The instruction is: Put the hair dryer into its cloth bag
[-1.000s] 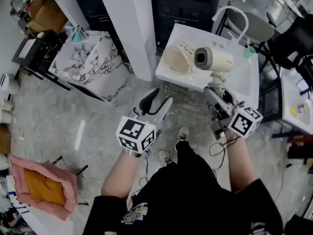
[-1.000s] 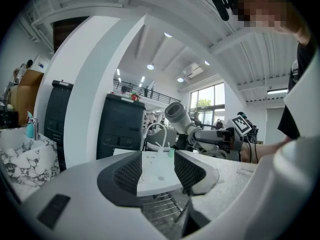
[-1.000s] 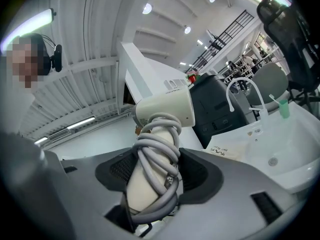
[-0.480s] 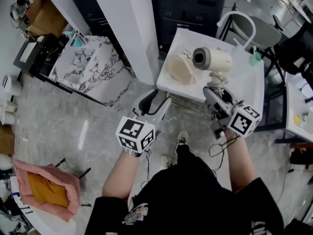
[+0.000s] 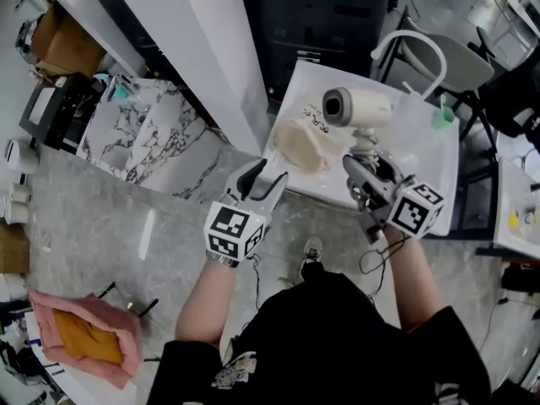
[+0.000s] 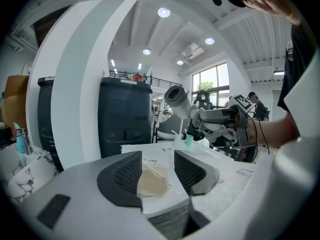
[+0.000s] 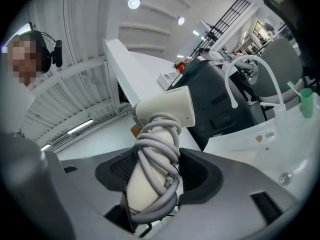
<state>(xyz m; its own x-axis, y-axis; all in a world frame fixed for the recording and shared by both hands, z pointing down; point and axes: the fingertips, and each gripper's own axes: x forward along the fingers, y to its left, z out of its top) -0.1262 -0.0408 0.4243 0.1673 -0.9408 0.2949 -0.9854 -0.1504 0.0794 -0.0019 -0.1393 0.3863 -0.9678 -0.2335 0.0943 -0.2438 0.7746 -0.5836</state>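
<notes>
Pointing left, the hair dryer [image 5: 364,106] stands handle-down in the right claw's [image 5: 365,157] grip; left claw [image 5: 265,176] gapes empty.

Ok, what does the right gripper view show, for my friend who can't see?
The right claw is shut on the handle of a cream hair dryer, with its grey cord wound round the handle. Behind it are a white table and a dark cabinet.

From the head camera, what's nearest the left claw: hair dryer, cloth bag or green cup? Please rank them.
1. cloth bag, on the table just beyond the left gripper.
2. hair dryer, farther right, in the right gripper.
3. green cup, table's far right.
</notes>
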